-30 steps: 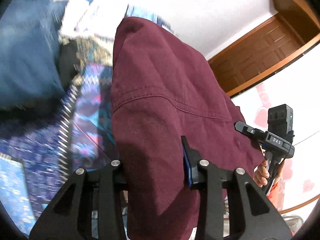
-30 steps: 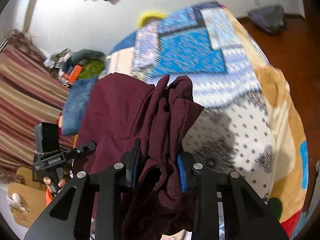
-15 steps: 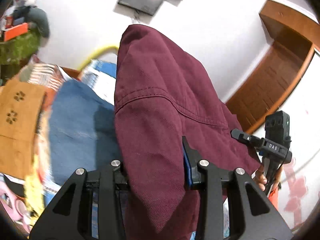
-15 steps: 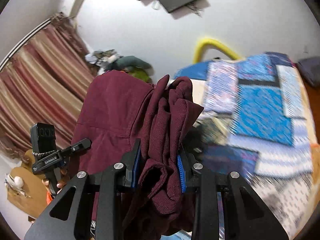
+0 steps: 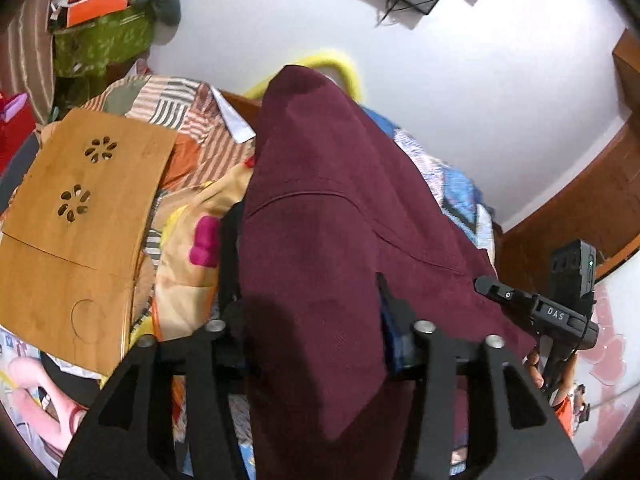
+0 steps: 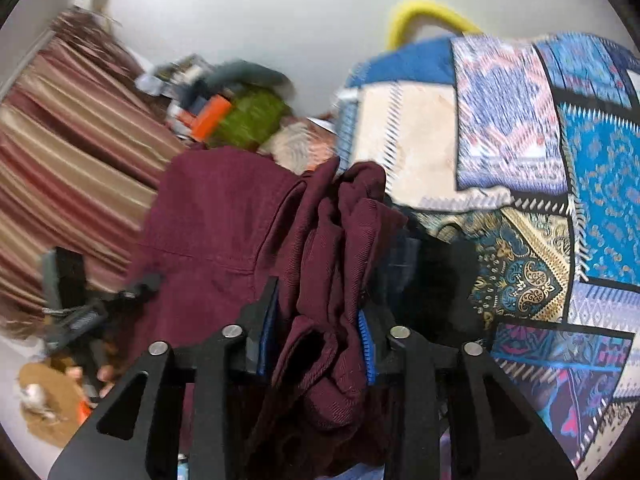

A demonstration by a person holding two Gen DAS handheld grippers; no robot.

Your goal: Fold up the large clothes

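A large maroon garment [image 5: 332, 220] hangs between both grippers, lifted off the bed. My left gripper [image 5: 308, 300] is shut on a flat, broad part of it; the cloth drapes over and hides the fingertips. My right gripper [image 6: 316, 300] is shut on a bunched, wrinkled edge of the same garment [image 6: 224, 220]. The right gripper's body [image 5: 560, 312] shows at the right of the left wrist view, and the left gripper's body [image 6: 80, 308] shows blurred at the left of the right wrist view.
A patchwork blue bedspread [image 6: 560, 160] covers the bed below. A wooden lap table [image 5: 76, 216] lies on a yellow blanket [image 5: 188, 256]. Piled clothes [image 5: 104, 36] and a striped curtain [image 6: 60, 152] stand at the far side. A yellow hoop [image 6: 424, 12] and a wooden door [image 5: 580, 208] are behind.
Both grippers have swung with the garment held: the views have turned from the bed towards the wall, lap table and clothes pile. Both grips are unchanged.
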